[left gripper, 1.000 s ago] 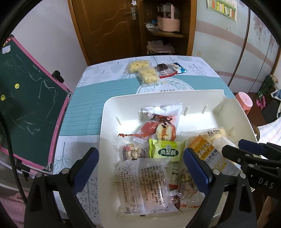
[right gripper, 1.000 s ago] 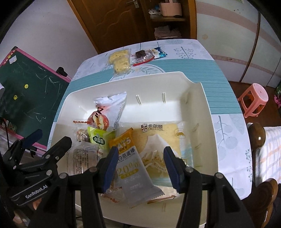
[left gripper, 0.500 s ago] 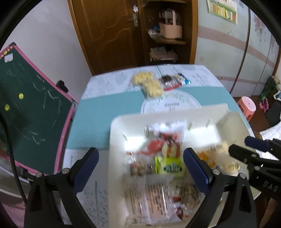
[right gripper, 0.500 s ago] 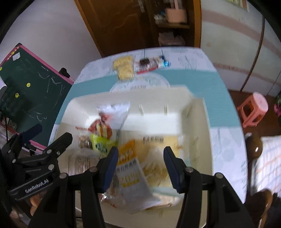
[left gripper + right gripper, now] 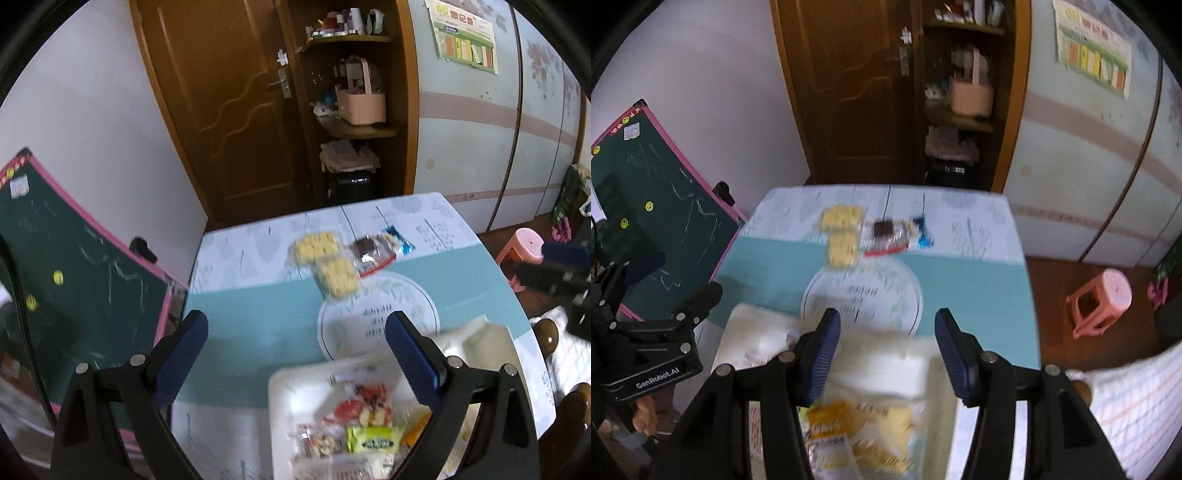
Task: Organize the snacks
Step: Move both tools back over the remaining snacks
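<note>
A white tray at the near edge of the table holds several wrapped snacks, among them a green packet and a red-and-white one; it also shows in the right wrist view with a yellow packet. Two yellow cracker packs, a dark brownie pack and a blue wrapper lie at the table's far side. My left gripper is open and empty above the tray's far edge. My right gripper is open and empty above the tray.
The table has a teal striped cloth with a round print. A green chalkboard leans at the left. A pink stool stands on the floor at the right. A wooden door and shelves are behind the table.
Both grippers have lifted and tilted up from over the tray, so the views now show the far table and the room. Both stay open and empty.
</note>
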`<state>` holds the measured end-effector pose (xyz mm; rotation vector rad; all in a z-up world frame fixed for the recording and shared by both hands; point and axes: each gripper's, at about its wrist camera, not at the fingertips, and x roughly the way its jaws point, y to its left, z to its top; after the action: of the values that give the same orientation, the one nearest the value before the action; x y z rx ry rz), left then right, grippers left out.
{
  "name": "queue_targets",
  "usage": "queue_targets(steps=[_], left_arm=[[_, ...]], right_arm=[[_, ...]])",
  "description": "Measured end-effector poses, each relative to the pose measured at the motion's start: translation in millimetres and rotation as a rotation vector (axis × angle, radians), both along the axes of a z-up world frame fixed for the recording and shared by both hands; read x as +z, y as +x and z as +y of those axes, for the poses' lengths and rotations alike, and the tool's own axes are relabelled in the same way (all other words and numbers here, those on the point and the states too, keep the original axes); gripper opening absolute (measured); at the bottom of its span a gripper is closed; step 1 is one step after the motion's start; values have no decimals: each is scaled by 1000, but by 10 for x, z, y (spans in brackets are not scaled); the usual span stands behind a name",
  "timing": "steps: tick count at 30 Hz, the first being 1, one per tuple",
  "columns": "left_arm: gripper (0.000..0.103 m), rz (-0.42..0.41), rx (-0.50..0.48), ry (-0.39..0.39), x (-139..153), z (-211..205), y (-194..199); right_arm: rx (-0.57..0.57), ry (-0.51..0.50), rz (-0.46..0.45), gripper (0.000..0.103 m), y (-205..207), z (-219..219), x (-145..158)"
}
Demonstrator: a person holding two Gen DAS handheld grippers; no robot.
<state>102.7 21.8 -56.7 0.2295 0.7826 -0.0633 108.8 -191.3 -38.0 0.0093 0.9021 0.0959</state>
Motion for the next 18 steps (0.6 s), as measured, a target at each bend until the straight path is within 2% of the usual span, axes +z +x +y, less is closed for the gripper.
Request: queue_targets(steps=[7,10,14,18], left_arm=[[96,-30,-10,24,324,-55,472],[96,-7,-11,2,386,-62,722],[96,25,-1,-1,419,-93,1122],[96,85,24,-23,331,-127,1599]], right_arm=[[-22,-68,-104,54,458,-107,598],[-41,-82,-103,54,742,-166,748],[-63,-101,-67,54,1170,-228,781],[-59,-111,-5,54,1653,-271,612]])
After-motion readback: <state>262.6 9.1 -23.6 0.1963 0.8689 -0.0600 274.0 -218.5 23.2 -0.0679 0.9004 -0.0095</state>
